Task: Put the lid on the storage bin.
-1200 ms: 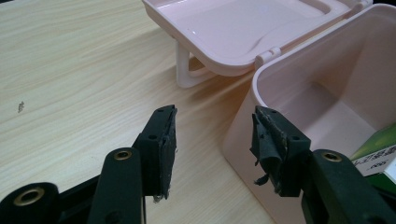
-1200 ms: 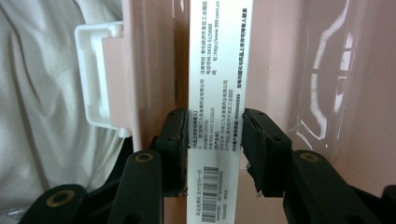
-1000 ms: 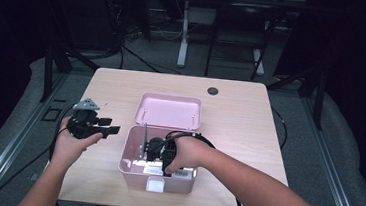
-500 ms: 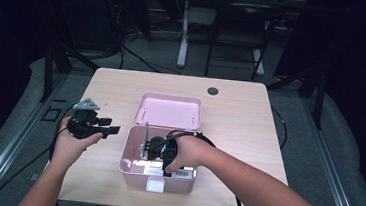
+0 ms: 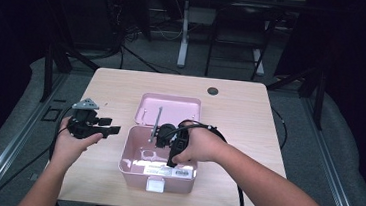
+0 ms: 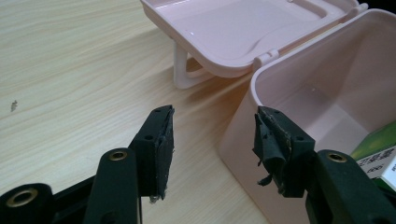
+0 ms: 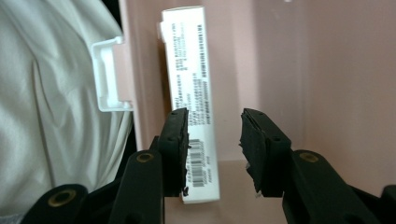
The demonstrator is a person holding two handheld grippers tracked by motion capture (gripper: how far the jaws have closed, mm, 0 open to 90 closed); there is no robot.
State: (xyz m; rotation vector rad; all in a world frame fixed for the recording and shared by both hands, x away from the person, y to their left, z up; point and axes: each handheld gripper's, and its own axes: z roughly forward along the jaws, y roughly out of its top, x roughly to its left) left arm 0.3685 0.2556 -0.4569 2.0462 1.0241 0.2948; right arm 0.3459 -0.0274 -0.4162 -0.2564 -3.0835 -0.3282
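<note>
**Barely a shift: right gripper settles over the box inside the pink case**

Hardly anything has moved over the last second. The right gripper (image 5: 167, 143) has stayed down inside the pink case (image 5: 135, 166), creeping only slightly toward the near wall, and the left gripper (image 5: 99, 128) has kept its place over the bare desk (image 5: 250, 119) just left of the case. My reading is that the reach is finished and the work now stands at lining up for a grasp, with nothing yet taken.

In the right gripper view the fingers (image 7: 176, 140) stand apart and hold nothing. The white printed box (image 7: 190, 88) lies on the case floor against the wall that carries the white latch (image 7: 108, 74); the left finger overlaps the box's edge, and the gap between the fingers sits mostly over bare pink floor beside it. Whether a finger touches the box cannot be told.

In the left gripper view the fingers (image 6: 161, 144) are also spread and empty, aimed at the case's outer corner (image 6: 254, 88), near it but apart.

Room is tight around the box: the wall hugs one long side, so a finger can hardly get in there. The far side of the floor is free. The lid (image 5: 169, 109) lies flat behind the case, clear of both hands, and the desk to the left and right is open.
</note>
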